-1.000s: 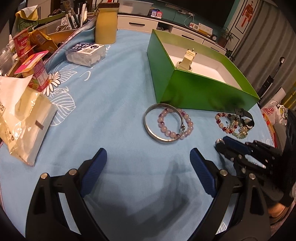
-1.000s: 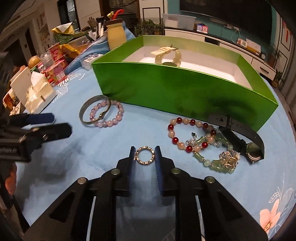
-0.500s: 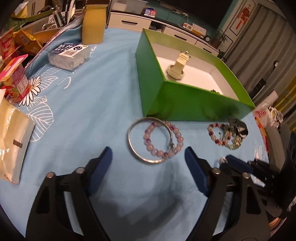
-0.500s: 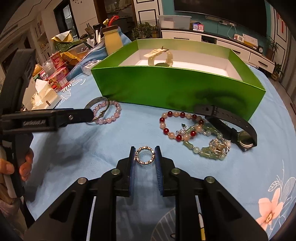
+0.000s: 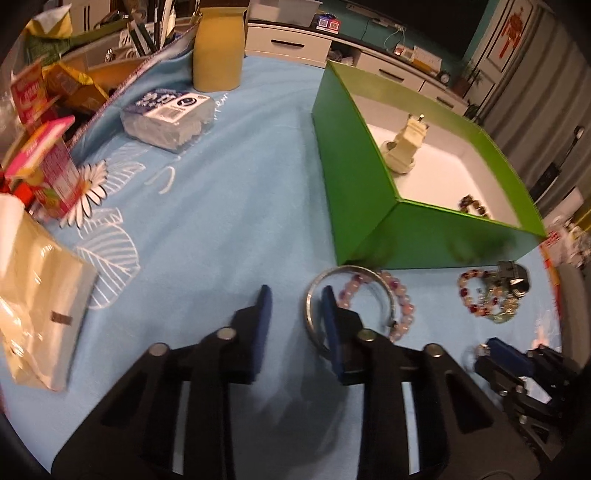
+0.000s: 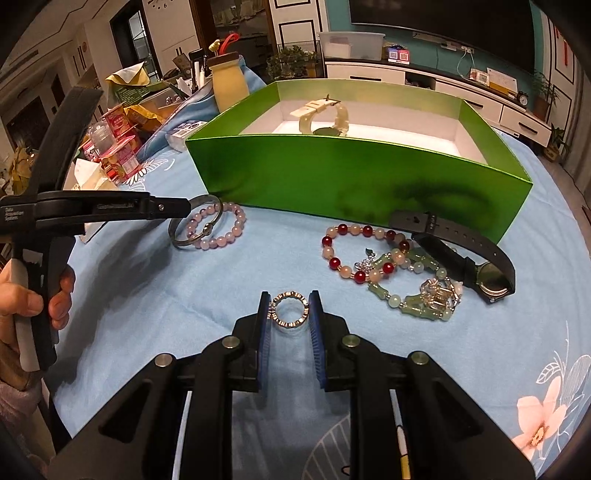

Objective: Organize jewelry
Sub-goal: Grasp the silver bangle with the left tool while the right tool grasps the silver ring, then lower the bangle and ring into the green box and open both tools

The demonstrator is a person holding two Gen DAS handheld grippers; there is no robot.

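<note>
The right gripper (image 6: 290,312) has its jaws clamped on a small ridged silver ring (image 6: 289,309), lifted clear of the blue-clothed surface (image 6: 155,295), probably bound for the open green box (image 6: 354,184). The left gripper (image 5: 295,295), jaws just narrowing, straddles only the rim of the plain silver bangle (image 5: 314,302) lying by the box's near corner; whether they pinch it is unclear.

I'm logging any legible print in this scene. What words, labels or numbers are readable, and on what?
Nothing reads with certainty.
White print on the black left hand-held gripper: too small to read.
Label on the clear plastic-wrapped pack: blurred.
Red and pink snack cartons: print blurred.
Red sign on the far white door: unreadable.
</note>
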